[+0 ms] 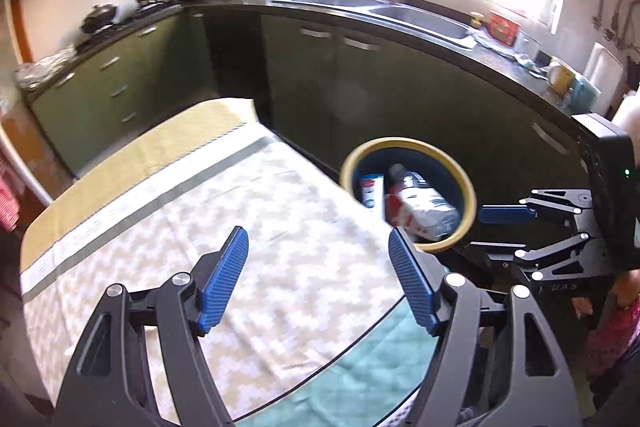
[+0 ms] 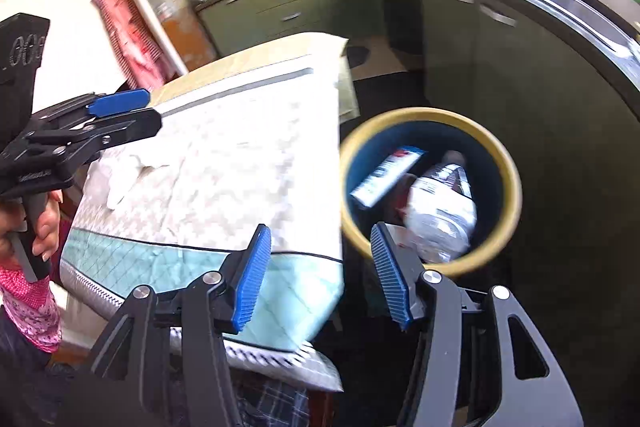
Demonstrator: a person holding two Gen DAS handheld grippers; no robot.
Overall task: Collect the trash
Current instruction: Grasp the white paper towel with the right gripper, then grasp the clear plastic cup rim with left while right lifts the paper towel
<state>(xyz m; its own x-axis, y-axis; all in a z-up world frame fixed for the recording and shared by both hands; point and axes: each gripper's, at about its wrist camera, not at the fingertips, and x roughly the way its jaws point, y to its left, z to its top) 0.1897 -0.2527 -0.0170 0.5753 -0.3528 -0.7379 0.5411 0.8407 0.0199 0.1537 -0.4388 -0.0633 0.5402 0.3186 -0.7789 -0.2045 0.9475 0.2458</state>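
Note:
A round bin with a yellow rim and a blue inside stands on the dark floor beside the table. In it lie a crushed plastic bottle with a red and white label and a small white and blue box. My left gripper hangs open over the table's cloth with nothing between its blue pads. My right gripper is open and empty too, over the table's near corner next to the bin. A pale crumpled patch lies on the cloth, too blurred to identify.
The table has a pale patterned cloth with a green quilted edge. Green cabinets under a dark counter with a steel double sink ring the room. A hand in a pink sleeve holds the left gripper.

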